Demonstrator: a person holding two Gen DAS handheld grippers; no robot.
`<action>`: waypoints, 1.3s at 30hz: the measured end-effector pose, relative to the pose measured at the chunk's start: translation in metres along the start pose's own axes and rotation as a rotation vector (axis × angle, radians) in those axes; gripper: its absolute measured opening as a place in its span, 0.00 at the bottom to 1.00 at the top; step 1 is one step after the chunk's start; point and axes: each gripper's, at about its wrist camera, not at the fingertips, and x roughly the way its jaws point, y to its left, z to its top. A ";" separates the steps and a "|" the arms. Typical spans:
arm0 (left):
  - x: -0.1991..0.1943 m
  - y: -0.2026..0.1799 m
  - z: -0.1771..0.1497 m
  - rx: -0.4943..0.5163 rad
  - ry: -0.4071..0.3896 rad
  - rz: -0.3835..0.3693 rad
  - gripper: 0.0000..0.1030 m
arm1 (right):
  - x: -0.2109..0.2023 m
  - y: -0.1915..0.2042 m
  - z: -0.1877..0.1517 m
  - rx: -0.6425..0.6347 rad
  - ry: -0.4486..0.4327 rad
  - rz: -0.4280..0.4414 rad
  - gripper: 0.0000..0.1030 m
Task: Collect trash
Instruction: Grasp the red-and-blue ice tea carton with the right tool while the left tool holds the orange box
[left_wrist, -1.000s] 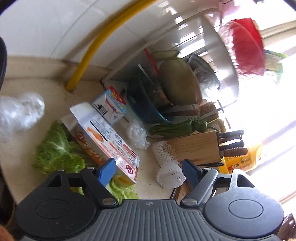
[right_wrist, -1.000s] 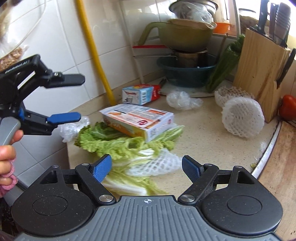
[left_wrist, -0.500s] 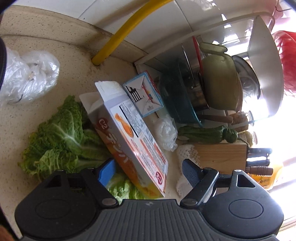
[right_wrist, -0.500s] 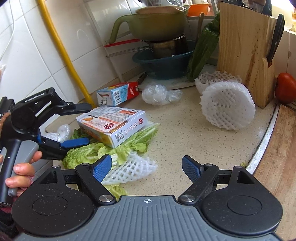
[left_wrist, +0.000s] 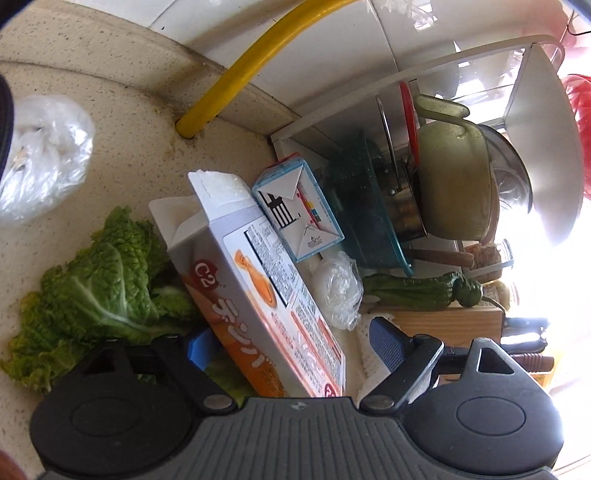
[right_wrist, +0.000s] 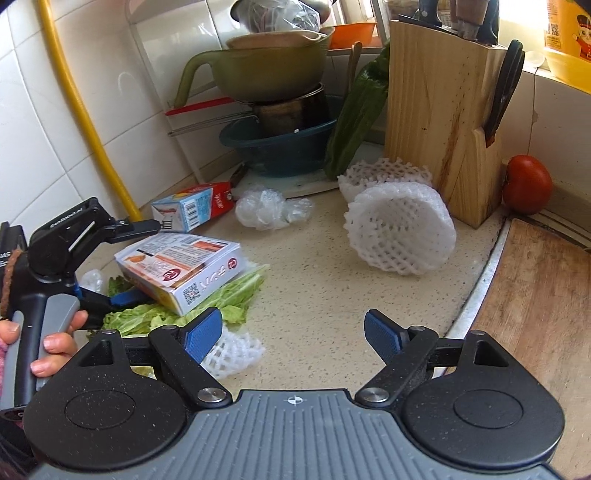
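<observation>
An orange and white carton box (left_wrist: 258, 295) lies on cabbage leaves (left_wrist: 92, 291) on the counter; it also shows in the right wrist view (right_wrist: 181, 269). My left gripper (left_wrist: 291, 343) is open, its jaws standing on either side of the box's near end; it also shows in the right wrist view (right_wrist: 122, 266). A small blue milk carton (left_wrist: 295, 210), a crumpled plastic wrap (left_wrist: 338, 291) and white foam nets (right_wrist: 399, 236) lie nearby. My right gripper (right_wrist: 293, 332) is open and empty above the counter, a small foam net (right_wrist: 232, 354) beside its left finger.
A yellow pipe (left_wrist: 236, 81) runs down the tiled wall. Stacked bowls and pots (right_wrist: 277, 110), a green gourd (right_wrist: 358, 110), a knife block (right_wrist: 443, 122) and a tomato (right_wrist: 526, 184) stand at the back. A wooden board (right_wrist: 535, 302) lies right. A plastic bag (left_wrist: 40, 158) lies left.
My left gripper has come down and forward so the carton box now sits between its open jaws. My right gripper has moved forward and right over the counter.
</observation>
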 end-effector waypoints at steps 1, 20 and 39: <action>-0.001 -0.002 0.000 -0.002 -0.013 -0.003 0.79 | 0.002 0.000 0.001 -0.003 0.002 -0.005 0.86; 0.028 -0.013 0.016 0.030 0.083 0.053 0.45 | 0.013 -0.011 0.015 0.000 -0.008 -0.057 0.64; -0.014 -0.034 -0.006 0.275 0.056 0.037 0.30 | 0.064 0.046 0.097 -0.024 -0.039 0.134 0.69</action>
